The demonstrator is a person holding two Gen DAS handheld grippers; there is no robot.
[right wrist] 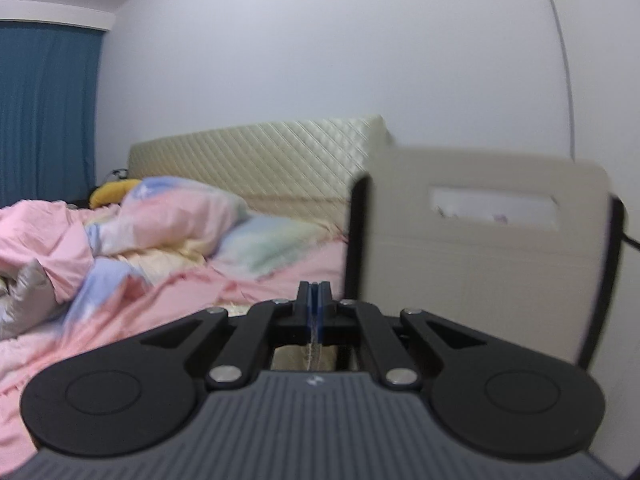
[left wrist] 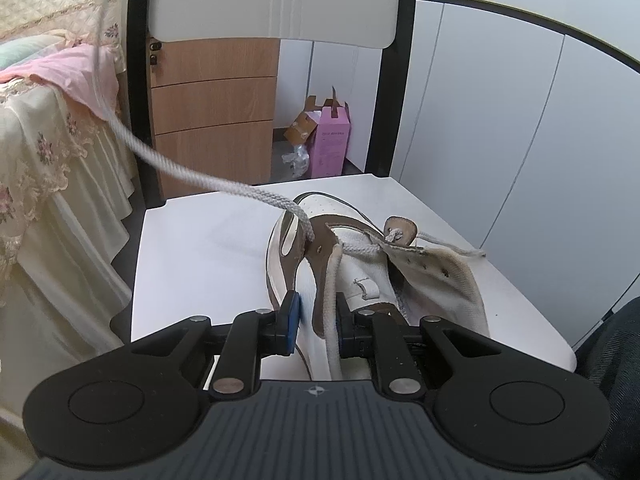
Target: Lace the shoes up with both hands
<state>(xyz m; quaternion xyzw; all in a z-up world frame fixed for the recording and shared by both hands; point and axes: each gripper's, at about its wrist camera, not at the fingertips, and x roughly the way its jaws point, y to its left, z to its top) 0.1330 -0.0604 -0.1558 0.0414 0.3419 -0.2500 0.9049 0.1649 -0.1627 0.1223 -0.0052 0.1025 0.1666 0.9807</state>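
Left wrist view.
- Shoe [left wrist: 352, 264]: white with brown trim, lying on a white chair seat [left wrist: 208, 248], toe pointing away from the camera.
- Left gripper [left wrist: 316, 320]: clenched on the shoe's brown eyelet flap and its padded collar edge; blue pads press the flap from both sides, steadying the shoe.
- Lace [left wrist: 160, 160]: grey-white woven cord. One length leaves a low eyelet on the brown flap and runs taut up and to the left, out of frame. A short stretch crosses to the opposite flap, and a frayed end lies on the seat beyond the shoe.
- Upper eyelets on both flaps: bare.
- Surroundings: chair back [left wrist: 276, 0], wooden drawer unit [left wrist: 216, 120], pink box [left wrist: 334, 140] on the floor, bed with lace-edged cover [left wrist: 48, 152].

Right wrist view.
- Right gripper [right wrist: 315, 300]: pads pressed together, pinching a thin pale cord that hangs below them; judged to be the lace's free end, held high and away from the shoe. Picture is blurred.
- Shoe: not in this view.
- Surroundings: chair back [right wrist: 480, 240] just to the right, bedding [right wrist: 120, 240], quilted headboard [right wrist: 260, 152], blue curtain [right wrist: 44, 112].

Progress, as judged.
- Done: only the lowest crossing looks threaded.
- In hand: pulling slack through a low eyelet.
- Left: all upper eyelets, then tightening and tying. Early stage.
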